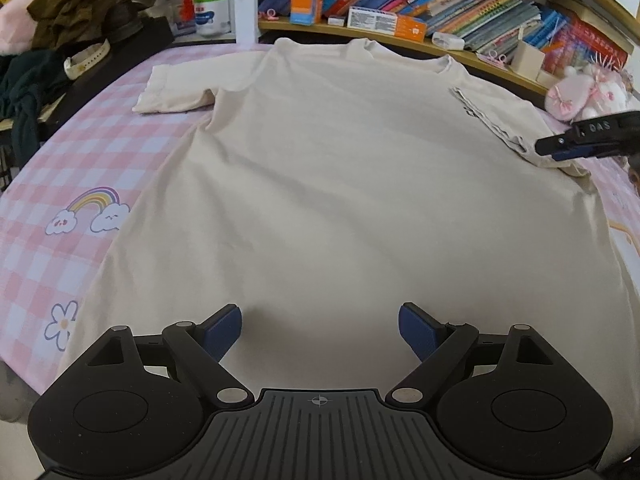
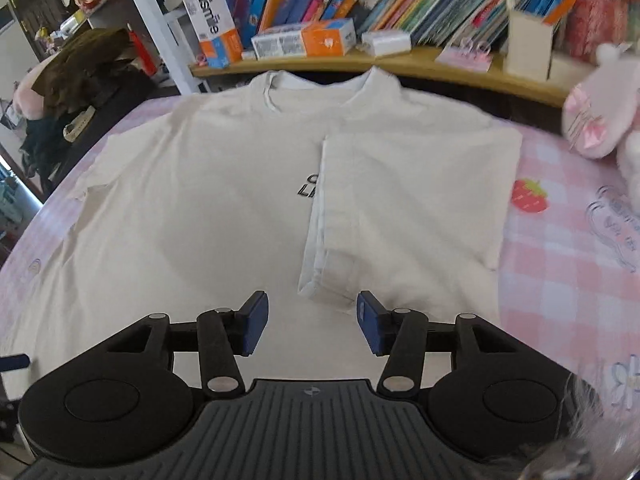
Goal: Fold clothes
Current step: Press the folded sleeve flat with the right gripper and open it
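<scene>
A cream T-shirt (image 1: 340, 184) lies flat on a pink checked sheet, collar toward the bookshelf. Its right sleeve (image 2: 400, 200) is folded inward over the chest and partly covers black lettering. Its left sleeve (image 1: 172, 88) lies spread out on the sheet. My left gripper (image 1: 320, 334) is open and empty above the shirt's lower part. My right gripper (image 2: 312, 328) is open and empty, its pads just short of the folded sleeve's lower hem. The right gripper also shows in the left wrist view (image 1: 580, 142), over the folded sleeve.
A wooden shelf (image 2: 400, 64) with books and boxes runs along the far edge. A pink plush toy (image 2: 600, 120) sits at the right. Dark clothes (image 1: 80, 4) are piled at the far left. The pink checked sheet (image 1: 48, 184) shows on both sides of the shirt.
</scene>
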Tool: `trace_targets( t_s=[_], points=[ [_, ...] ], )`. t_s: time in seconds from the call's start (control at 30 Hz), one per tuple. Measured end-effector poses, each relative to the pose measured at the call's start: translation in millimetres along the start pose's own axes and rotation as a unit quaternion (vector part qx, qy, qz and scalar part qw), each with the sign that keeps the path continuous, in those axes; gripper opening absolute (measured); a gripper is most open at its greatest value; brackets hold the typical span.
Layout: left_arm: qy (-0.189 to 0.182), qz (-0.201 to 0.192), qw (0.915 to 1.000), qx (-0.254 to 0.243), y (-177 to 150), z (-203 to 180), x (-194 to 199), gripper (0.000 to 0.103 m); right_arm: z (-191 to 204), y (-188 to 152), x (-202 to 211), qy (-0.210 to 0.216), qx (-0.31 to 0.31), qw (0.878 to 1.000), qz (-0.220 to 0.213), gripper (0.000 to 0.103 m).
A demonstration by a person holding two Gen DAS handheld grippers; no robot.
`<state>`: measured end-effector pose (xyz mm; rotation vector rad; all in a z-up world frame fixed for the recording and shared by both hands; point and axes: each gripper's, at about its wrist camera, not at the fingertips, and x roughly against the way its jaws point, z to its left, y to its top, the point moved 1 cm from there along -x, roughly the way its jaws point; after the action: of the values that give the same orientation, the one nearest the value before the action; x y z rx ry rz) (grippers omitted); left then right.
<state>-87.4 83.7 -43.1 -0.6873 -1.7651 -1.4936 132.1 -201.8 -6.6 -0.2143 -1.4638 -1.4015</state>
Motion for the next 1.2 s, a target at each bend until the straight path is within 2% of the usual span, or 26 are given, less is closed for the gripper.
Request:
trace_targets(
  t_s=[0.17,0.3,0.47,0.53,0.63,0.7,0.73,0.83,0.93,1.0,1.07,1.2],
  points=[
    [-0.002,-0.002,1.0000,0.002,2.6,-0.7,-2.4,0.088,9.3,-0.5,1.0,-0.017,-0.015,0.998,-0.052,0.048],
    [-0.005,-0.004,1.0000,-0.002,3.9,-5.0,-1.8,0.088,12.1,-6.5,-20.5,-0.010,-0.020,1.000,-0.020,0.050],
    [-0.006,-0.006,0.9999,-0.006,3.9,-12.0,-1.9,0.088,16.6,-9.0,-9.0,0.052,-0.023,0.998,-0.025,0.052],
    [-0.006,-0.009,0.9999,-0.008,4.4,-16.1,-1.6,0.088,18.3,-7.2,-4.7,0.015,-0.012,0.999,-0.043,0.051],
    [-0.008,-0.009,0.9998,-0.016,3.7,-23.3,-1.3,0.088,19.4,2.2,-10.2,-0.049,0.009,0.997,-0.058,0.039],
    [-0.006,-0.008,0.9996,-0.026,2.7,-29.3,0.5,0.088,16.6,9.2,-23.3,-0.062,0.010,0.997,-0.041,0.030],
    [-0.005,-0.009,0.9994,-0.033,1.8,-32.1,2.4,0.088,16.3,10.1,-31.7,-0.069,0.012,0.997,-0.027,0.021],
    [0.003,-0.015,0.9986,-0.050,-2.7,-36.8,10.9,0.088,18.0,8.9,-35.5,-0.079,0.008,0.996,-0.041,0.007],
    [0.010,-0.014,0.9986,-0.049,-6.8,-35.5,15.2,0.088,22.7,2.0,-25.7,-0.067,-0.004,0.996,-0.065,0.007],
    [0.012,-0.009,0.9991,-0.040,-7.4,-32.6,15.3,0.088,25.9,-1.3,-33.9,-0.071,0.008,0.997,-0.042,0.012],
    [0.013,-0.012,0.9994,-0.031,-4.4,-29.9,15.8,0.088,26.5,-2.3,-35.3,-0.072,0.012,0.997,-0.038,0.042],
    [0.009,-0.016,0.9997,-0.018,2.6,-28.2,13.9,0.088,23.1,-8.1,-20.5,-0.046,-0.016,0.998,-0.039,0.042]
  ],
)
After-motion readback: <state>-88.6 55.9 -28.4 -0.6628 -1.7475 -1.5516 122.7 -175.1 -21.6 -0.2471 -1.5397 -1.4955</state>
